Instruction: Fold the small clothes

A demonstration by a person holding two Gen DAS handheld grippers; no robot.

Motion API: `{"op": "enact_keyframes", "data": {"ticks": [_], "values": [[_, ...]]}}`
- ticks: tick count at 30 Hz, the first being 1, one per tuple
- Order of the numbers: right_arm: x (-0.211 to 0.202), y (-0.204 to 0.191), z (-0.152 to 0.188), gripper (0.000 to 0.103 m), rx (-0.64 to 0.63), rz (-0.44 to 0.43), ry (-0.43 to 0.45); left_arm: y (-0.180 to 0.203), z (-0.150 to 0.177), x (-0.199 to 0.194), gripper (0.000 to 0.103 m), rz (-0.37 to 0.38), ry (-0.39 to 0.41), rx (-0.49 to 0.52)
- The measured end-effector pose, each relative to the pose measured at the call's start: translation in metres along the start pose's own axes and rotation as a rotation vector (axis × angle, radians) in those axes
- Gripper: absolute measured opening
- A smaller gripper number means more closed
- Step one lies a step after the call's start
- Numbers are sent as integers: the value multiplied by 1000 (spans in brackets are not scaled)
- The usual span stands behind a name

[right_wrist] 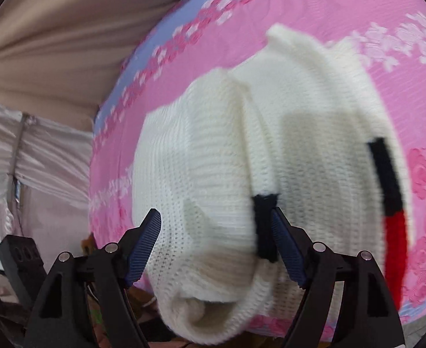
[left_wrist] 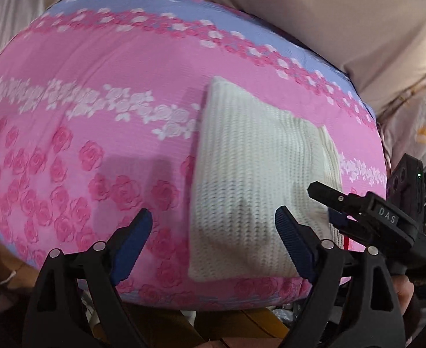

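Two sets of jaws gape wide over the folded white knit garment (left_wrist: 250, 179) on the pink bedspread (left_wrist: 97, 92).

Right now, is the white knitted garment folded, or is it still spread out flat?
Folded. The white knitted garment lies as a compact rectangle on the pink floral cover, and the right wrist view shows layers overlapping along a crease.

Chunky ribbed white knit sweater (left_wrist: 253, 191), smooth floral-print pink cloth cover (left_wrist: 97, 133)

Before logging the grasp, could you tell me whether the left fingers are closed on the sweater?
No, the left gripper is open above the sweater, gripping nothing.
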State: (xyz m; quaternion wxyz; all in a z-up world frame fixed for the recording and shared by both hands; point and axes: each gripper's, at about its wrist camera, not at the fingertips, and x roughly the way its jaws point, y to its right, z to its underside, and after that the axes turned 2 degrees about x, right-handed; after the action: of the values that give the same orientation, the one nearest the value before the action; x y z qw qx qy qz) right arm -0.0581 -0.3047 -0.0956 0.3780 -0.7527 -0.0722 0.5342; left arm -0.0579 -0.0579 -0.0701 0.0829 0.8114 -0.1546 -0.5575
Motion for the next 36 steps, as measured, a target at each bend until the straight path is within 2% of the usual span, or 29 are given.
{"op": "enact_keyframes", "data": {"ticks": [1, 2, 5, 8, 10, 11, 12, 14, 15, 16, 17, 18, 20, 22, 25, 27, 28, 30, 32, 33, 34, 36], "values": [[0, -12, 0, 25, -46, 9, 7, -5, 0, -4, 84, -2, 11, -14], [-5, -28, -1, 20, -99, 8, 20, -10, -1, -9, 84, -2, 19, -21], [-47, -60, -12, 18, -173, -82, 138, -15, 0, -15, 84, -2, 27, -33], [-95, -61, -18, 17, -187, -102, 261, -8, 3, -15, 84, -2, 19, -6], [-112, -35, -18, 17, -162, -28, 310, 0, 4, -12, 84, -3, 8, 19], [-110, -18, -18, 17, -144, 22, 306, 2, 5, -9, 84, -3, -2, 27], [-97, 11, -17, 17, -109, 107, 268, 6, 5, -4, 84, 2, -18, 34], [-55, 74, -13, 18, 7, 237, 132, 12, 5, 5, 84, 8, -44, 43], [-47, 93, -7, 18, 54, 230, 115, 17, 5, 9, 84, 10, -56, 56], [-53, 100, 0, 19, 93, 155, 152, 22, 5, 11, 84, 7, -60, 70], [-62, 97, 4, 21, 110, 116, 177, 30, 4, 12, 84, 6, -61, 98], [-71, 93, 8, 27, 114, 98, 201, 35, 4, 12, 84, 8, -60, 114], [-87, 82, 15, 31, 95, 77, 232, 42, 3, 16, 84, 15, -67, 135], [-94, 74, 24, 49, 62, 53, 212, 50, 4, 26, 84, 19, -100, 155], [-88, 71, 44, 56, 45, 65, 174, 58, 6, 40, 84, 20, -157, 165], [-76, 76, 53, 57, 59, 78, 149, 55, 8, 50, 84, 12, -195, 142], [-68, 79, 56, 46, 65, 95, 140, 53, 8, 55, 82, -10, -209, 131], [-66, 80, 62, 11, 72, 104, 152, 52, 11, 66, 77, -61, -249, 140], [-90, 73, 69, 9, 63, 61, 241, 56, 13, 71, 74, -79, -270, 162], [-101, 71, 71, 9, 51, 80, 268, 59, 14, 72, 74, -85, -275, 177], [-107, 72, 72, 9, 47, 95, 279, 61, 15, 74, 75, -86, -282, 189], [-96, 88, 75, 9, 72, 141, 234, 65, 18, 82, 75, -108, -312, 211]]}}
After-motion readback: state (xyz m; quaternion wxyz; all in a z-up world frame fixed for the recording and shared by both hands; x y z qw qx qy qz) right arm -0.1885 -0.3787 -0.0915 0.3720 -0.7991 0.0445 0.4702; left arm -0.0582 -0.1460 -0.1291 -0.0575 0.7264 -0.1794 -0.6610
